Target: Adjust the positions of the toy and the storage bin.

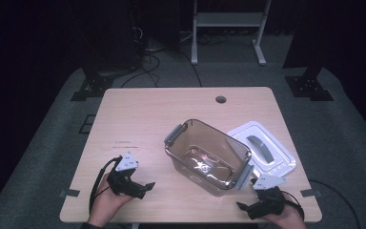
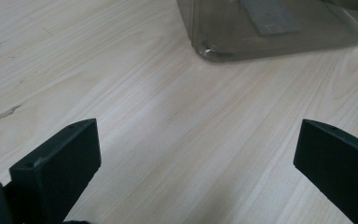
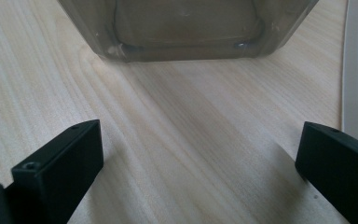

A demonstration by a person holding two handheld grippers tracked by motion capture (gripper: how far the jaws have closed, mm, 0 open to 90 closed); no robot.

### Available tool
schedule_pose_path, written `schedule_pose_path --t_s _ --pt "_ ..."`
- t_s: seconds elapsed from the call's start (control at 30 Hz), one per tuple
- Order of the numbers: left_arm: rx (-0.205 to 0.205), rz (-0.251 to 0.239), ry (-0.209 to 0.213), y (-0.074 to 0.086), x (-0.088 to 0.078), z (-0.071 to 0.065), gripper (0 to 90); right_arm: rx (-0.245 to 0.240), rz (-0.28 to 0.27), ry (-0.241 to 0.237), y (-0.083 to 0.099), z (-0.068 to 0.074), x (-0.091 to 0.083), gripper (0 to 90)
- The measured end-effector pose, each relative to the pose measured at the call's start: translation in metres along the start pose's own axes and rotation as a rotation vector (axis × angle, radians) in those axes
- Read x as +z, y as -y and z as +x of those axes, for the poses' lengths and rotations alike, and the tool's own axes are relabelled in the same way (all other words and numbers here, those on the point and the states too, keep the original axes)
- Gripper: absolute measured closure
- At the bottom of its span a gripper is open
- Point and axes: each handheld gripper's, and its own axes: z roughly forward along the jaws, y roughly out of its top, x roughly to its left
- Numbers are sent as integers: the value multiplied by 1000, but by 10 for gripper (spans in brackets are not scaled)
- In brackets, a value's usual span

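- Smoky see-thru plastic, that's the bin (image 1: 208, 156) – rigid walls, prob light since it looks near empty; only glints show on the floor of it, can't tell if anything small lies inside.
- Sits upright, mouth up, right of centre on the counter (image 1: 138, 114), between the 2 tools. White lid (image 1: 262, 149) w/ grey handle lies flat just behind-right of it, touching or nearly so at 1 corner – can't tell which.
- Long axis runs diagonal: far-left corner to near-right corner. Grey latch flaps (image 1: 173, 135) hang at both short ends, 1 far-left, 1 near-right.
- Handling guess: smooth, glossy walls = slippery for flat pads; thin wall may flex if pinched hard, tho not fragile. Best hold prob the rim or the short ends by the latches, 1 tool per end, so it doesn't twist.
- Left tool (image 1: 145, 187): low over the counter, jaws spread wide, nothing betw them. Left gripper view has a rounded lower corner of the bin (image 2: 209, 49) ahead, well apart from the pads.
- Right tool (image 1: 242, 206): near the front edge, just beside the near-right end, jaws also wide, empty. Right gripper view looks at the bin's end wall (image 3: 186, 28), lid edge (image 3: 354, 84) at the side.
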Motion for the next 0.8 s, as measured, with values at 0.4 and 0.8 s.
schedule_pose_path --t_s 0.4,0.8 --pt "-13 -21 -19 2 -15 15 0 7 0 3 0 0 0 0" --pt "-56 -20 -59 17 -27 35 45 7 0 4 0 0 0 0"
